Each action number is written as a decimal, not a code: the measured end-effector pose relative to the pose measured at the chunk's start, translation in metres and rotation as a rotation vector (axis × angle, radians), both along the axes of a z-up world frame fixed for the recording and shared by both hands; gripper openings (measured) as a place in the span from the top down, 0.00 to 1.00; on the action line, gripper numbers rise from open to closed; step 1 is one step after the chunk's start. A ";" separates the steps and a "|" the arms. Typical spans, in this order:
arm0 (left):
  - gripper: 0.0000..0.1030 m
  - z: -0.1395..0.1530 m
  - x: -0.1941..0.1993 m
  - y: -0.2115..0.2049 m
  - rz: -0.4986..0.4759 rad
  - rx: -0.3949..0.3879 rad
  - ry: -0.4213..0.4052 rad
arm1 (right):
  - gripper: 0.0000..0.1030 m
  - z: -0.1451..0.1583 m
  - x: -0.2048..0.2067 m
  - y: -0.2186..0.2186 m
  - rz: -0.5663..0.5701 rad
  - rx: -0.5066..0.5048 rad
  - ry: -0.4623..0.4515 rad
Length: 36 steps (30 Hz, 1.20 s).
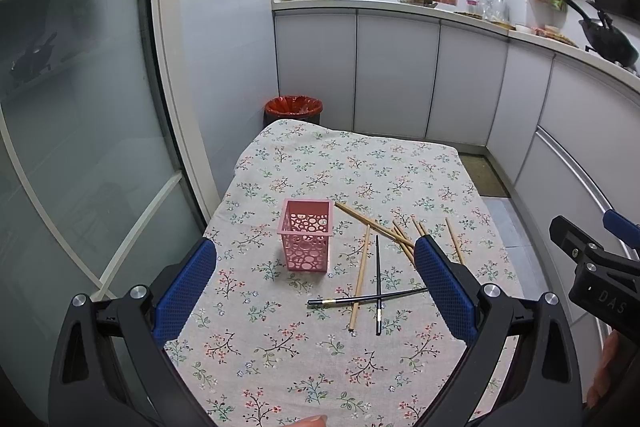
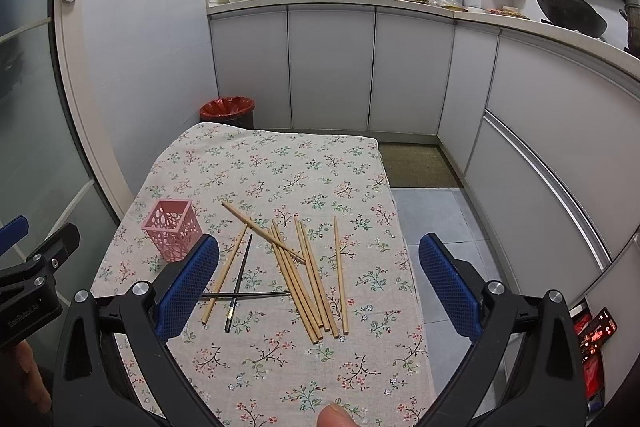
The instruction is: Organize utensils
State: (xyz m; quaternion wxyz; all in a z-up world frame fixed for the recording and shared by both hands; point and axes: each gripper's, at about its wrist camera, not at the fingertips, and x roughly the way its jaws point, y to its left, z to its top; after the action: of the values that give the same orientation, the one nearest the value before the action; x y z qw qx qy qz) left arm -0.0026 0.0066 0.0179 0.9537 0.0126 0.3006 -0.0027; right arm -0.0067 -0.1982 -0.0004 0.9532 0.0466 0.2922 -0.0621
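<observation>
In the middle of the left wrist frame a pink holder (image 1: 306,235) stands upright on the flowered tablecloth (image 1: 304,359); the left gripper (image 1: 316,263) hangs above the cloth with its blue fingers (image 1: 186,291) spread wide, released, grasping nothing; just right of the holder lie the wooden chopsticks (image 1: 362,275), loose and crossing one another, and below them two black chopsticks (image 1: 378,283) cross in an X; the right gripper's black body shows at the right edge of this frame. In the right wrist frame the holder (image 2: 172,229) sits at centre left, partly behind one blue finger (image 2: 186,287); the right gripper (image 2: 318,267) is likewise released, jaws wide apart and empty above the cloth (image 2: 280,167); between its fingers the wooden chopsticks (image 2: 304,283) fan out, flat on the cloth, with the black chopsticks (image 2: 238,287) to their left; a red-lined bin (image 2: 227,111) stands on the floor beyond the table's far edge; white cabinets (image 2: 332,67) fill the upper middle.
</observation>
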 end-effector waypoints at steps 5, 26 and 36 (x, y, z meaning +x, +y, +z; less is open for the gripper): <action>0.07 -0.003 -0.002 -0.001 -0.001 0.001 0.000 | 0.07 0.000 0.001 0.000 -0.001 0.000 0.000; 0.07 -0.003 0.000 -0.002 0.003 0.004 -0.013 | 0.07 -0.001 0.001 0.001 0.002 0.003 0.001; 0.07 -0.003 -0.005 -0.003 0.003 0.001 -0.012 | 0.07 -0.003 0.002 0.002 0.001 -0.001 0.007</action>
State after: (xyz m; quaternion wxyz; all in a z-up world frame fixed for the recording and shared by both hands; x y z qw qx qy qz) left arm -0.0079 0.0034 0.0152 0.9554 0.0125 0.2951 -0.0012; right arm -0.0043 -0.1963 -0.0031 0.9523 0.0459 0.2955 -0.0617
